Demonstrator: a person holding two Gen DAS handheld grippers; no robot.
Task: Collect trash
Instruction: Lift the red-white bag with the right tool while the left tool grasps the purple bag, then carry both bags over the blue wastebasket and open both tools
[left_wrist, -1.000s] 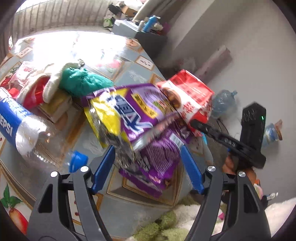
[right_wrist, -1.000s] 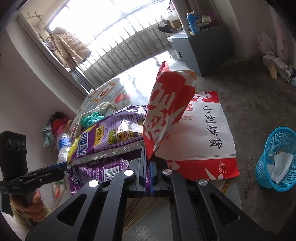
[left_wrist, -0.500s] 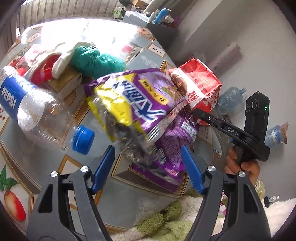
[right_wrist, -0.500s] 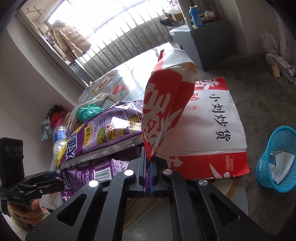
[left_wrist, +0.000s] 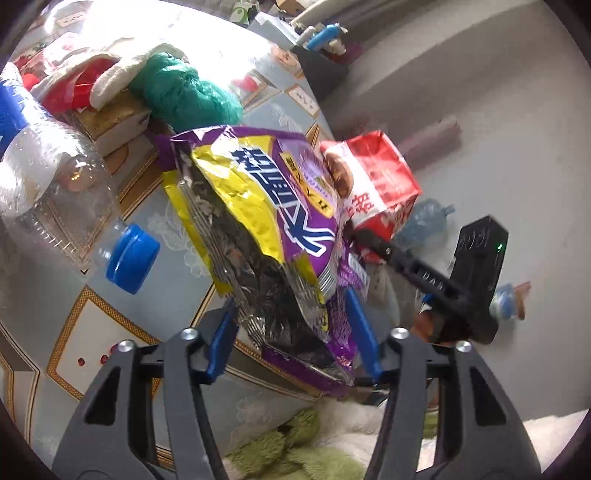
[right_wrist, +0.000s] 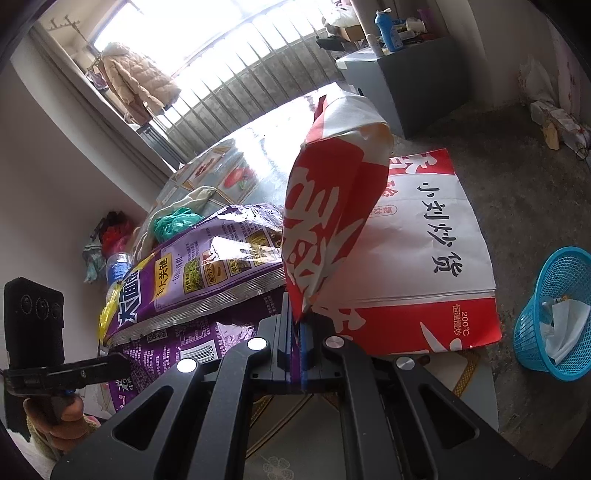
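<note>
A: Bottle (left_wrist: 55, 192) lies at far left on the worktop (left_wrist: 177, 236), blue cap toward us. What step is this?

B: Gathering wrappers, I judge. The left gripper (left_wrist: 291, 332) has its jaws spread, with the purple snack bag (left_wrist: 258, 221) hanging between them, not pinched.

A: And the right?

B: The right gripper (right_wrist: 299, 332) is clenched on the lower corner of the red paper bag (right_wrist: 332, 221), held upright over the worktop edge.

A: Next?

B: Probably squeeze the left jaws on the purple bag, then carry both to the blue basket (right_wrist: 554, 314) on the floor, far right.
</note>
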